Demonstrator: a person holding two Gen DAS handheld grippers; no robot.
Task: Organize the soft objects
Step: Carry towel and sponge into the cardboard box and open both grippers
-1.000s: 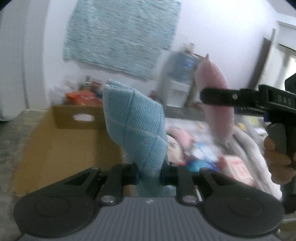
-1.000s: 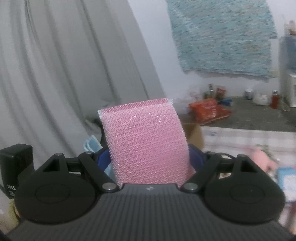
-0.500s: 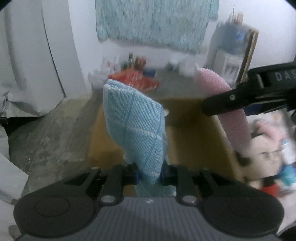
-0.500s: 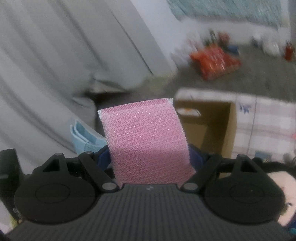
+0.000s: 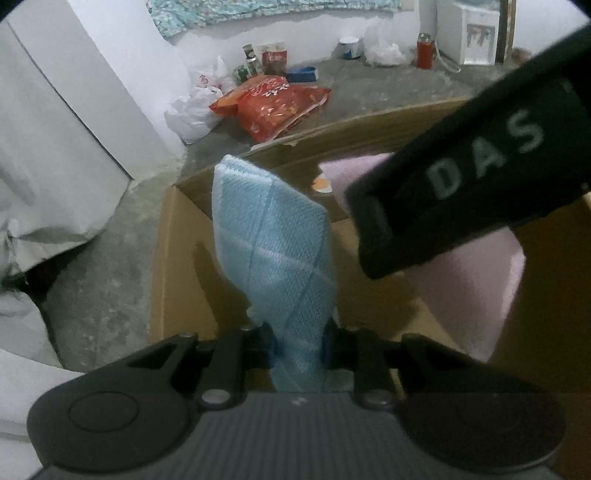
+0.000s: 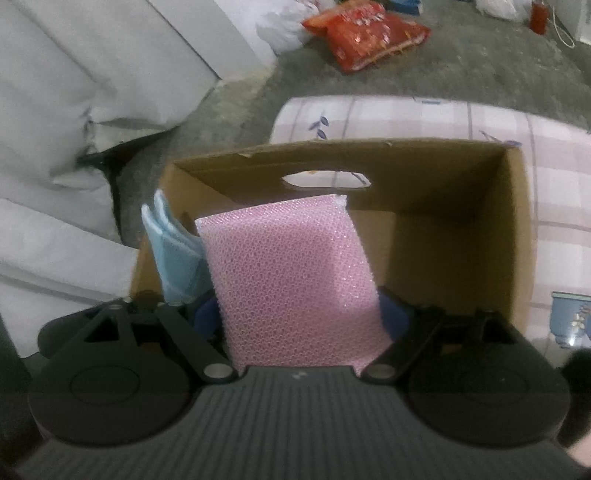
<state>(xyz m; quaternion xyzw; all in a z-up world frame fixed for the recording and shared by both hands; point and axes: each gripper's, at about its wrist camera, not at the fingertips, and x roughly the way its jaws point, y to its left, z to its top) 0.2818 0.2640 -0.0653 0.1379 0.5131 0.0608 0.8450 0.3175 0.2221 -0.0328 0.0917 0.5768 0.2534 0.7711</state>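
Both hang over the open box (image 6: 517, 221) — the left hand-held gripper (image 5: 297, 347) pinches a limp, light blue cloth (image 5: 273, 243) by its lower end, the right hand-held gripper (image 6: 299, 314), jaws easing apart, straddles a springy pink sponge (image 6: 288, 273) — best clamped flat-sided.

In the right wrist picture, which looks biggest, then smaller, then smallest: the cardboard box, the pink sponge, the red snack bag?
1. cardboard box
2. pink sponge, though it is nearest the camera
3. red snack bag, farther off on the floor

Blue cloth (image 5: 275, 251): woven, matt. Pink sponge (image 6: 291, 273): glittery mesh. Box (image 6: 454, 236): matt brown cardboard. Floor (image 5: 110, 266): rough concrete.
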